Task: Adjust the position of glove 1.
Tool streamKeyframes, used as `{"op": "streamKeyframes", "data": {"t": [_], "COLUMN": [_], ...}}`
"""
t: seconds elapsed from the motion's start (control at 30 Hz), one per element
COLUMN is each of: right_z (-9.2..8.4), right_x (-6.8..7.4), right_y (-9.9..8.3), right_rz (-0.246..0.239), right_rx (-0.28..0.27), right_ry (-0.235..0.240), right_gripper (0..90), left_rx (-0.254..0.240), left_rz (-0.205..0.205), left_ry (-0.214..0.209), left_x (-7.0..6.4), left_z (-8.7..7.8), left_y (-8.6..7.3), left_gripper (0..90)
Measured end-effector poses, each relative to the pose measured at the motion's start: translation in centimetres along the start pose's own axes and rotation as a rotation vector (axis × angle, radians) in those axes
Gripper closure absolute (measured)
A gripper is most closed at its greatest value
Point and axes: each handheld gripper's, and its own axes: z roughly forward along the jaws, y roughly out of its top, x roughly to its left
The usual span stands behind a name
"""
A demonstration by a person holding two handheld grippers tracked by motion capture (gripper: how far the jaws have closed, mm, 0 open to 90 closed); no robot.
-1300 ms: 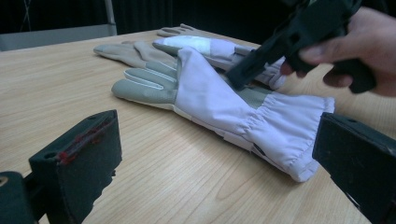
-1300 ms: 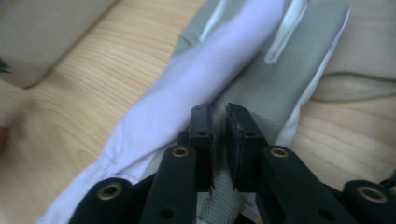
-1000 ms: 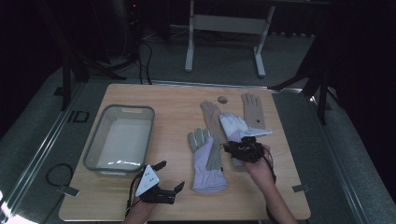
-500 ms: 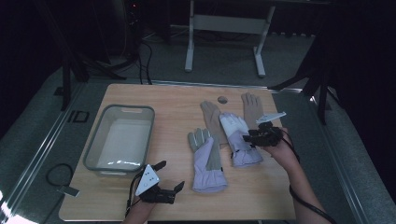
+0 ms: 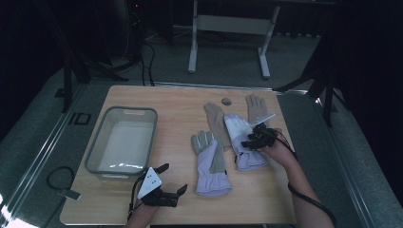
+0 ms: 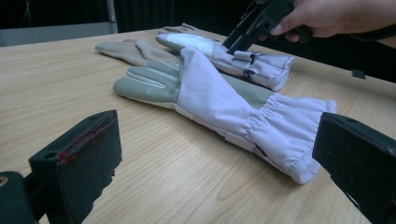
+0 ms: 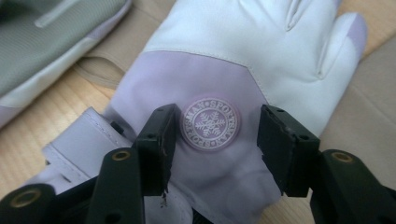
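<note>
Hovering over the lilac-and-white fabric glove (image 7: 233, 93), the right gripper (image 7: 212, 140) has been opening its empty jaws, straddling the snowflake badge (image 7: 210, 123) for a pinch.

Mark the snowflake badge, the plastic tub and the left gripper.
snowflake badge (image 7: 210, 123), right gripper view, badge centre.
plastic tub (image 5: 151, 124), high view, right rim.
left gripper (image 5: 175, 178), high view, between fingertips.

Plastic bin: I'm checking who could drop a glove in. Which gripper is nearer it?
Left. The left gripper sits just off the plastic bin's near corner; the right gripper hovers over the far lavender glove.
</note>
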Motion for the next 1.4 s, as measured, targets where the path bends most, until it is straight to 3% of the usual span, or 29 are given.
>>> {"op": "streamKeyframes", "data": {"t": [0.07, 0.1, 0.2, 0.37, 0.5, 0.6, 0.8, 1.17, 1.4], "right_z": [0.2, 0.3, 0.3, 0.4, 0.2, -0.1, -1.2, -6.4, -9.8], "right_x": [-0.1, -0.2, -0.2, 0.1, 1.2, 1.5, 1.5, 3.7, 6.7], "right_y": [-0.2, -0.4, -0.8, -1.3, -1.2, -1.3, -2.1, -2.5, -0.6], "right_rz": [0.004, 0.008, 0.021, 0.058, 0.074, 0.099, 0.152, 0.144, 0.11], "right_rx": [-0.007, -0.019, -0.041, -0.061, -0.055, -0.069, -0.099, -0.172, -0.201], "right_ry": [0.008, 0.031, 0.054, 0.044, -0.01, -0.019, 0.017, 0.049, 0.053], "right_gripper": [47.8, 53.7, 60.6, 68.3, 77.7, 79.7, 80.5, 80.8, 80.9], "left_rx": [-0.001, -0.001, -0.002, -0.002, -0.001, 0.0, 0.0, 0.001, -0.001], "left_rz": [0.001, 0.003, 0.002, -0.002, -0.003, -0.004, -0.004, -0.003, -0.001], "left_ry": [0.001, 0.002, 0.002, 0.005, 0.007, 0.006, 0.006, 0.008, 0.01], "left_x": [0.0, 0.0, 0.0, 0.0, 0.0, 0.0, 0.0, 0.0, 0.0], "left_z": [0.0, 0.0, 0.0, 0.0, 0.0, 0.0, 0.0, 0.0, 0.0], "left_y": [0.0, 0.0, 0.0, 0.0, 0.0, 0.0, 0.0, 0.0, 0.0], "left_gripper": [1.4, 1.4, 1.4, 1.4, 1.4, 1.4, 1.4, 1.4, 1.4]}}
